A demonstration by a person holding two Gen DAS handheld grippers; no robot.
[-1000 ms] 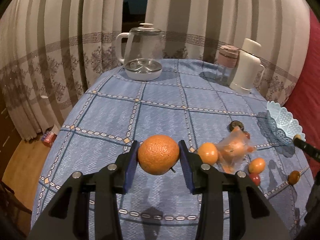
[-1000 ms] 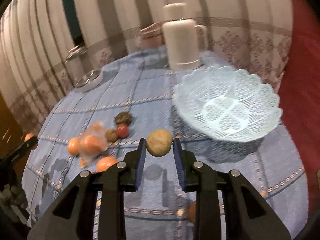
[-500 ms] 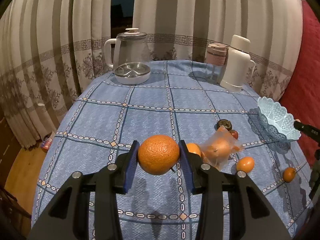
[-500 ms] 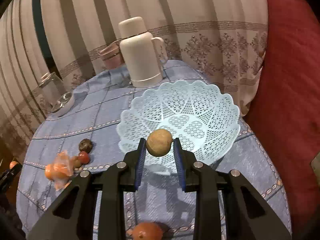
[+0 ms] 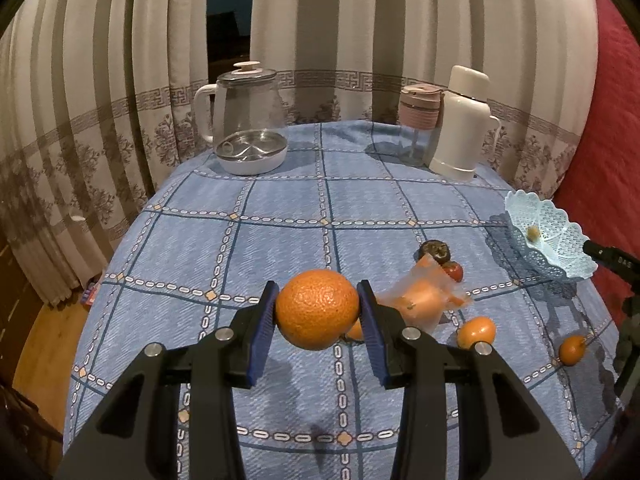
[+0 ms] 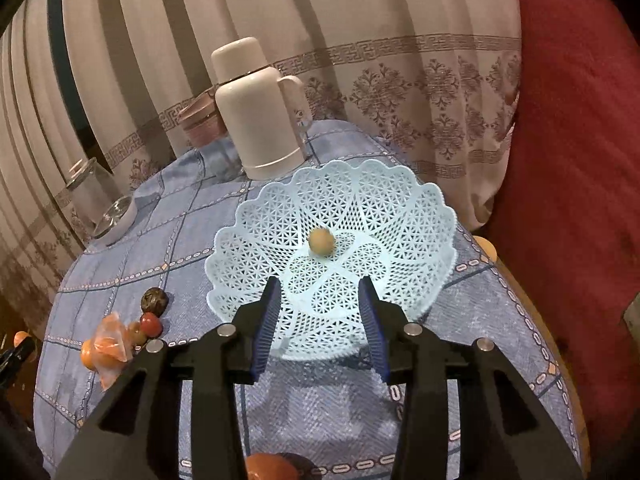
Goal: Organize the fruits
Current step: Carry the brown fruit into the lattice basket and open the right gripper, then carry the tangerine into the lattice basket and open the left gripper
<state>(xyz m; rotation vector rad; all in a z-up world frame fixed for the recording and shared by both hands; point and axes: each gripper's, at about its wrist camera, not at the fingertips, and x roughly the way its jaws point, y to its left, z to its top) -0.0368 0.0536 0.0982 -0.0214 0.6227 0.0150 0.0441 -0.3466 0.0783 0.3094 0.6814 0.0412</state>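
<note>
Orange fruit (image 5: 317,309) sits clamped between the left gripper (image 5: 318,312) pads above the blue checked surface (image 5: 280,240). Only the right wrist view looks down into the pale lattice basket (image 6: 400,200), where a small tan fruit (image 6: 321,241) lies free; the right gripper (image 6: 320,320) has just been opening, nothing between its jaws. Loose fruits (image 5: 476,332) show best from the left.

Both tools look alike — the left gripper (image 5: 318,334) and the right gripper (image 6: 320,328) are matte black plastic, each splitting into two angular fingers with open triangular cut-outs. Ribbed blue pads (image 6: 267,326) line the inner faces, and round silver screw heads (image 5: 224,334) stud the tops — four on each tool.
</note>
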